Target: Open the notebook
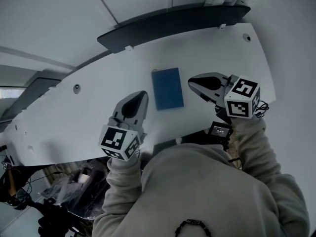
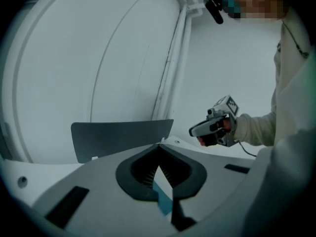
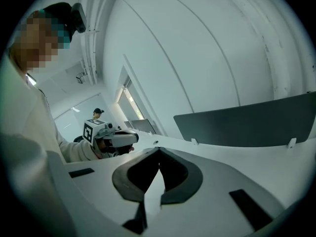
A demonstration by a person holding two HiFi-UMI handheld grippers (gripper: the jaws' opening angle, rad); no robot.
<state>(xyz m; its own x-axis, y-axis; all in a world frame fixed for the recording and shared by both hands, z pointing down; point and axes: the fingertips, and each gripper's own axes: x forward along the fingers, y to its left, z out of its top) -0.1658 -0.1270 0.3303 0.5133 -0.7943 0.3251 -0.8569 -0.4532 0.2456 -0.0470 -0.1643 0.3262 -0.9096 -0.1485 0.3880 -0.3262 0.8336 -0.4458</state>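
The left gripper (image 1: 142, 95) and right gripper (image 1: 192, 83) both have their jaws closed on nothing. They hang over the desk (image 1: 89, 112), and the closed blue notebook (image 1: 167, 88) lies flat between them, close to both tips. The likely trouble is that a shut tip nudging its edge pushes the thin book across the smooth desk instead of lifting it, unless the other gripper pins it.
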